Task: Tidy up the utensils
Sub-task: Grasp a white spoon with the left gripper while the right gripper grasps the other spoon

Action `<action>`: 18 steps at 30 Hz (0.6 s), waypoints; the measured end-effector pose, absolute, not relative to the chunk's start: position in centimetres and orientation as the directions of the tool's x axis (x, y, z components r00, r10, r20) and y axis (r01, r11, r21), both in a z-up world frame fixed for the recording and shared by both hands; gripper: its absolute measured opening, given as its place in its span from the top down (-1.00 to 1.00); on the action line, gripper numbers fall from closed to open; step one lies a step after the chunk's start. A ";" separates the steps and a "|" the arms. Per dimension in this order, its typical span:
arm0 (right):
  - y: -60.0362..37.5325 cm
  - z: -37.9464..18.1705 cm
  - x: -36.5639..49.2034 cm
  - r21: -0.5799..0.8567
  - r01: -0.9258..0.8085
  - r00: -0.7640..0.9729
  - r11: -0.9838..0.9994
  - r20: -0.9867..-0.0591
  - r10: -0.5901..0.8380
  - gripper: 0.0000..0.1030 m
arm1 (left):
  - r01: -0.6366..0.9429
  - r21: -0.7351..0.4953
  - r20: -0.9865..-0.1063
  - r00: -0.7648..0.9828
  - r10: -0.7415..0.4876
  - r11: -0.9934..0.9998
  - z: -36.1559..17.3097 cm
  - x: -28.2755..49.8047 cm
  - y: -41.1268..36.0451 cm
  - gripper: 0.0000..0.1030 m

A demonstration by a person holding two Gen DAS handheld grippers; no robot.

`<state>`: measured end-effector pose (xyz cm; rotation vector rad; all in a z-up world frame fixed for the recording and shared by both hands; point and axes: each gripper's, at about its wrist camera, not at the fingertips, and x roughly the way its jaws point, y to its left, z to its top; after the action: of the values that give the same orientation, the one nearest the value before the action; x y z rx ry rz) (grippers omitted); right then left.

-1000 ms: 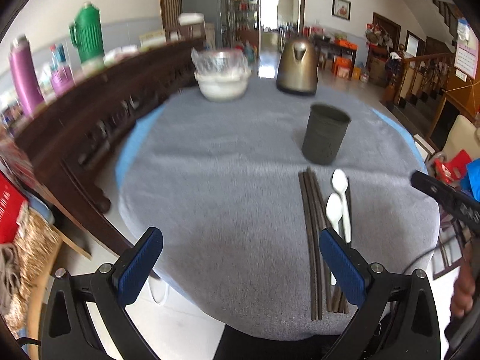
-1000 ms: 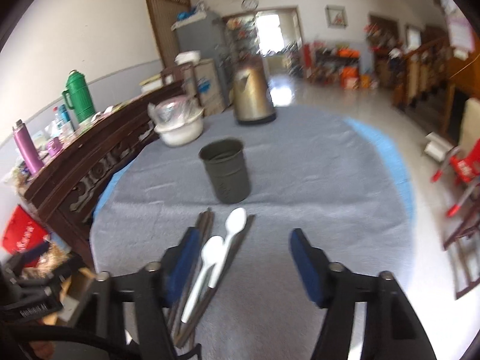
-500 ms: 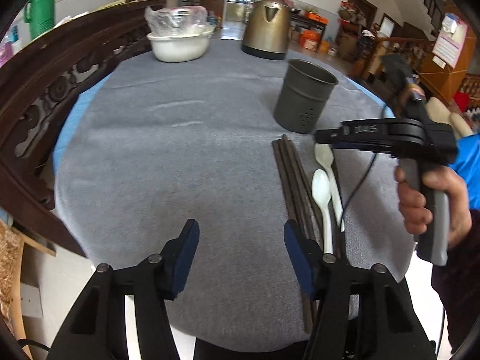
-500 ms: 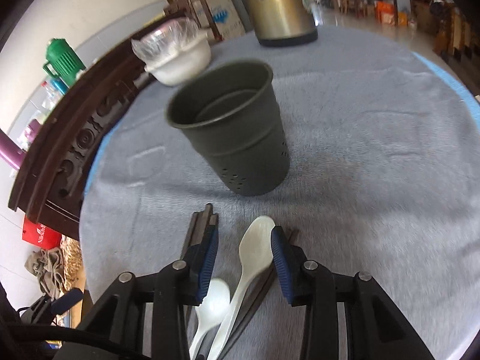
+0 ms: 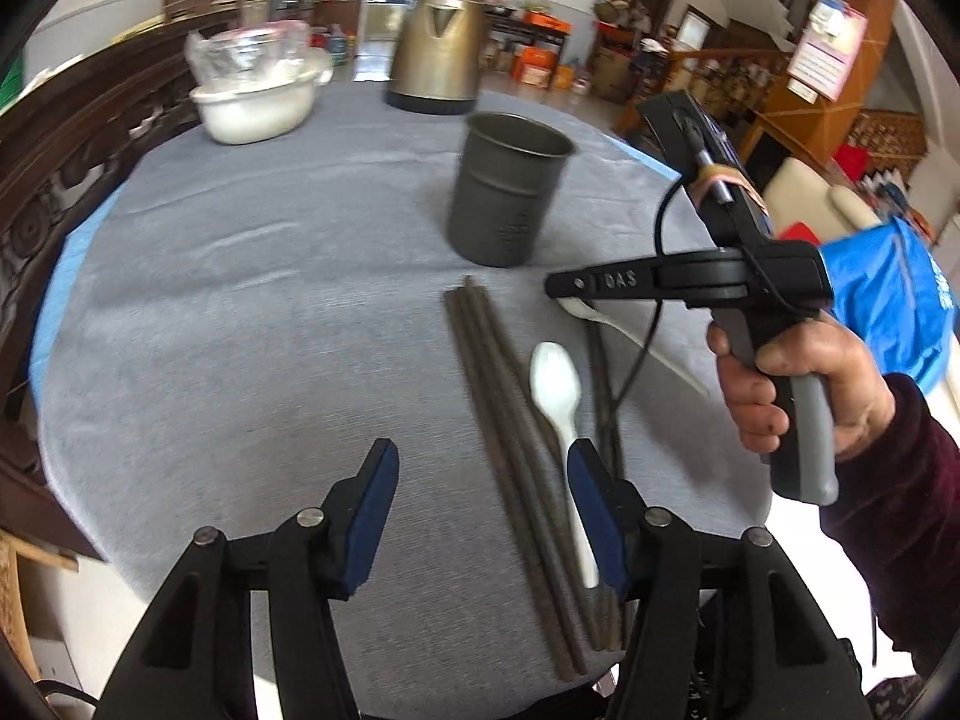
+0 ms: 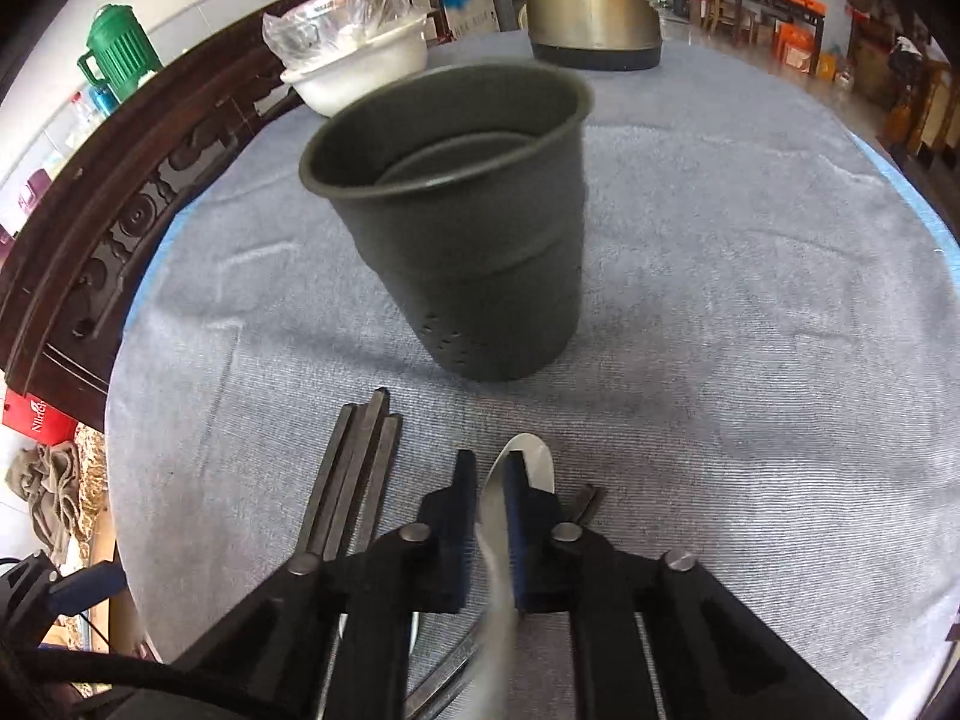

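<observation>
White spoon (image 6: 521,480) between right fingers (image 6: 515,516)

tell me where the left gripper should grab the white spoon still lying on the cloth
Probably mid-handle, coming straight down from above. The free white spoon lies flat, its thin handle running toward the left gripper between the dark chopsticks, so the fingers should straddle it crosswise; the bowl is wider and rounded.

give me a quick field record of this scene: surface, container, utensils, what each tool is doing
surface: round table under a grey cloth
container: dark cup, upright, looks empty
utensils: dark chopsticks lying flat; one white spoon beside them
right tool: shut on a second white spoon, just in front of the cup
left tool: closing, nothing gripped, above the chopsticks
background: kettle, white bowl
</observation>
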<state>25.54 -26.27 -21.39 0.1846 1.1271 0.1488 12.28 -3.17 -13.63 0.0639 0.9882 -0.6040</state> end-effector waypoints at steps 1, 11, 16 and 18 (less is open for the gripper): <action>-26.8 -21.3 25.3 0.232 -0.019 0.429 0.972 -0.877 0.218 0.90 | 0.523 -0.223 -0.799 0.385 -0.461 0.823 -13.7 12.4 -3.6 0.04; -35.8 -21.7 22.2 0.341 0.128 0.477 0.931 -0.845 0.243 0.90 | 0.595 -0.261 -0.828 0.267 -0.493 0.760 -15.7 15.1 -8.1 0.34; -39.5 -20.9 21.1 0.387 0.186 0.513 0.903 -0.822 0.247 0.81 | 0.649 -0.216 -0.835 0.265 -0.483 0.730 -16.0 16.4 -10.4 0.11; -40.3 -20.8 21.0 0.398 0.198 0.512 0.896 -0.821 0.252 0.75 | 0.653 -0.198 -0.848 0.261 -0.462 0.731 -16.5 17.1 -11.0 0.02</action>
<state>21.02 -40.26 -20.81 0.4818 1.0439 0.0341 17.10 -11.03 -16.53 0.2080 1.0653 -0.7622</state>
